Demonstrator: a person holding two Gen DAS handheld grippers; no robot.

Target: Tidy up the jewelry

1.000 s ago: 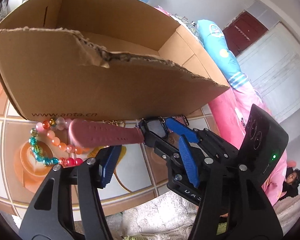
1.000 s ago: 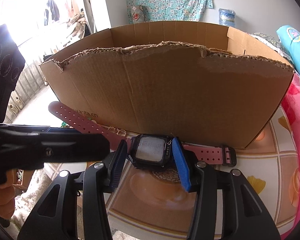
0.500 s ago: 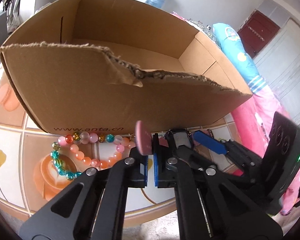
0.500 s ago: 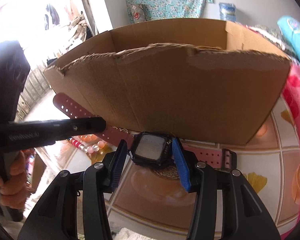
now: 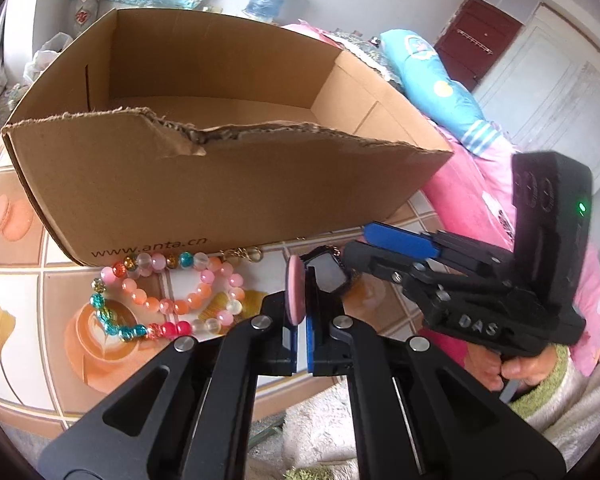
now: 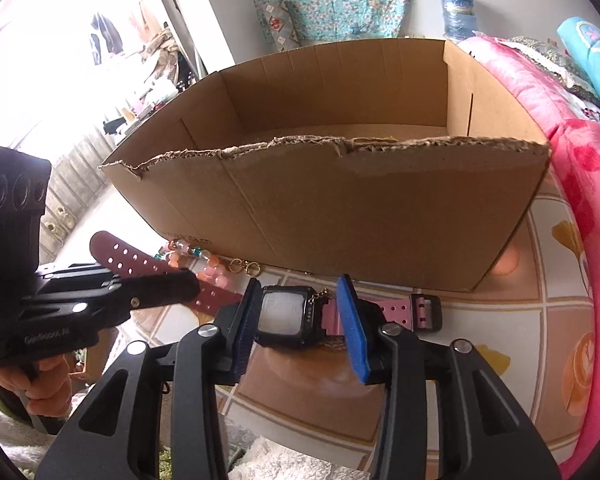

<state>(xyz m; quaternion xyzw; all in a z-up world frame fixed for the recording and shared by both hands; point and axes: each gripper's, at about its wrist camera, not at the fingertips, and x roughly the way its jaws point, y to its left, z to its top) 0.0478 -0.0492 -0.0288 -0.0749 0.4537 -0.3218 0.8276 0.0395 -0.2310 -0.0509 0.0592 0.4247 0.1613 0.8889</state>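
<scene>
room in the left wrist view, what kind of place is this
Most likely a bedroom at home: pink bedding and a blue pillow beside the table, with a white wardrobe behind.

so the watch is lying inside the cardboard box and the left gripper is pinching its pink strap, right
Not quite. The watch is outside the box, in front of its torn front wall, over the table; the right wrist view shows it. The rest holds: the left gripper is shut on the pink strap.
</scene>
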